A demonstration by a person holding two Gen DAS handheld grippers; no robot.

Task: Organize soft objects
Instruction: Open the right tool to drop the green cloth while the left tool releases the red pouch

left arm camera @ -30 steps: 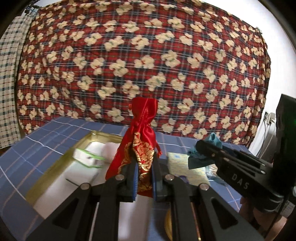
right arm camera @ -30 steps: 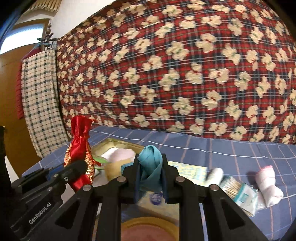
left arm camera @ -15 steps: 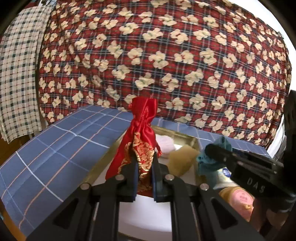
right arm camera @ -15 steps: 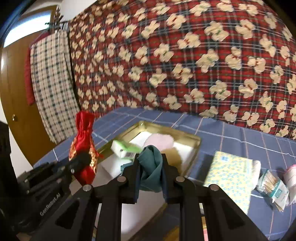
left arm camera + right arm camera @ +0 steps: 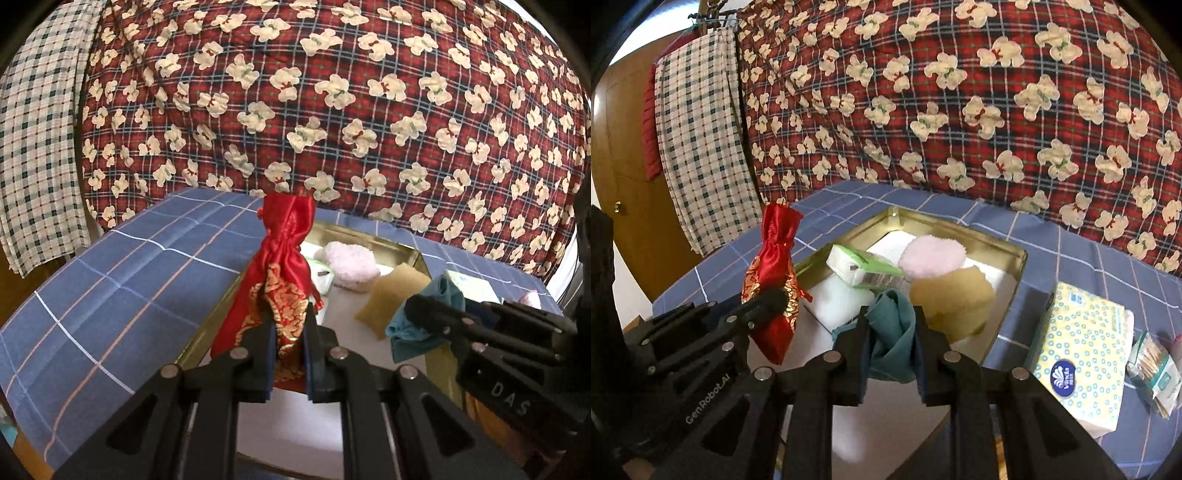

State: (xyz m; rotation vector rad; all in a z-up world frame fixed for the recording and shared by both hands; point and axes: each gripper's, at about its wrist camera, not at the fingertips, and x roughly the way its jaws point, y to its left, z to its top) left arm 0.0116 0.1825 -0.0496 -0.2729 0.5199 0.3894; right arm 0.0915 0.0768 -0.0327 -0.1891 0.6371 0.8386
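Since the earlier frame both hands have carried their loads leftward and a little down, so that the gold tin (image 5: 1015, 258), which was off to the side before, now lies directly under and ahead of them. Going from left to right: the left claw (image 5: 288, 343) is closed tight on the lower part of the red pouch (image 5: 284, 273), which stands upright between its jaws above the near left edge of the tin. In the tin, further away, there are a green-and-white pack (image 5: 862, 267), a pink puff (image 5: 932, 254) and a tan sponge (image 5: 951, 295), lying close together on the white lining. The right claw (image 5: 891, 343) has the teal cloth (image 5: 892, 325) bunched between its jaws, and the jaws are just starting to open, though the cloth seems still touched by the pads. Right of the tin, on the blue checked counter (image 5: 1089, 258), a tissue pack (image 5: 1082, 350) and a packet of cotton swabs (image 5: 1152, 362) wait. I judge that the step in hand is the dropping of both soft things into the tin. The next move asks the right claw to open wider so the cloth falls on the free near part of the lining, and then the left claw to lower and let go of the pouch.
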